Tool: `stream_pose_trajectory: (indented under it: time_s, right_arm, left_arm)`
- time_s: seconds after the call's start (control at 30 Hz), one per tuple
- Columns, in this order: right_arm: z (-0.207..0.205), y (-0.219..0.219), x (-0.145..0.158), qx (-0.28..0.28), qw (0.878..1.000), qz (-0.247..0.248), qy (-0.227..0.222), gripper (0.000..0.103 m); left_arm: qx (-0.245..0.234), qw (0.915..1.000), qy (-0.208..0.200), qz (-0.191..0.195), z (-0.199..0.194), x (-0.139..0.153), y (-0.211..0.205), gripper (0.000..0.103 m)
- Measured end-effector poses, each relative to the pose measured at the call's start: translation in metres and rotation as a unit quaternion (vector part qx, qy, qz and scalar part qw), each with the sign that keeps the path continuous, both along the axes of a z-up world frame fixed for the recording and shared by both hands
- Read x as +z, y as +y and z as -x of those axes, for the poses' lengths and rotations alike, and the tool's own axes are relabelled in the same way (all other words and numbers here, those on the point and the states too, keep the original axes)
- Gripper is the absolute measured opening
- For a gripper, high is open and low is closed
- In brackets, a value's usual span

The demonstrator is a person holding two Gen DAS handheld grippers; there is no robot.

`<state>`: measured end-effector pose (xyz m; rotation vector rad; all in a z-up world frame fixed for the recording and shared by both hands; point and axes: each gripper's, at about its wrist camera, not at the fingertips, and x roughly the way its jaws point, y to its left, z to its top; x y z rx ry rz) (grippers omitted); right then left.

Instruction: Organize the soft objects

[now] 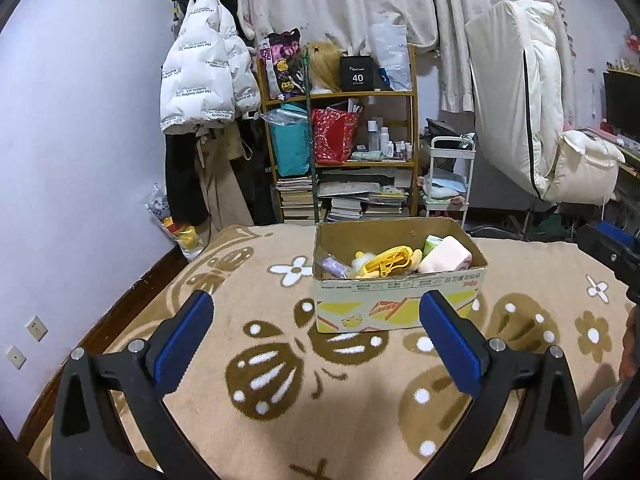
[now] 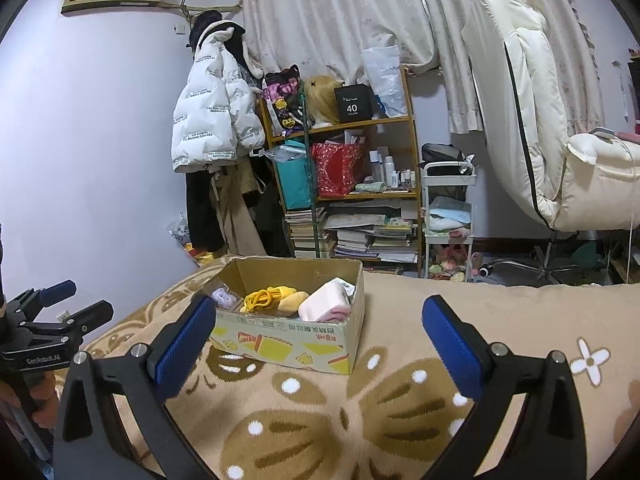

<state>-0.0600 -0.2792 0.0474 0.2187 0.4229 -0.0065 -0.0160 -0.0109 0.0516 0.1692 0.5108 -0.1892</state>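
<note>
While both grippers hover empty with jaws apart, left gripper and right gripper face a cardboard box on the bed, soft toys apparently gathered inside.

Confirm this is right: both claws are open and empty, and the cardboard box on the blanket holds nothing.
Wrong on one count: the box is not empty. The left wrist view shows a pink pouch and a yellow toy in it. The rest holds: left claw and right claw are open and empty, and the box sits on the blanket.
</note>
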Motion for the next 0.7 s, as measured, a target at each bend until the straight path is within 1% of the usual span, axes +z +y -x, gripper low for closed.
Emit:
stream_pose_trajectory:
  time_s: [0.13,0.4,0.7]
  right_arm:
    - [0.002,0.000,-0.005,-0.001,1.000,0.007,0.009,0.103]
    - [-0.005,-0.005,-0.014,-0.011,1.000,-0.005,0.023,0.103]
    - [-0.015,-0.006,-0.018,-0.014,0.999,-0.008,0.034,0.103]
  left_arm:
    - [0.007,1.0000,0.002,-0.004,-0.007,-0.007,0.001,0.102]
    - [0.016,0.9997,0.015,-0.014,-0.026,-0.022,-0.001,0.102]
    - [0.015,0.9995,0.000,-0.029,-0.028,-0.026,-0.008,0.102]
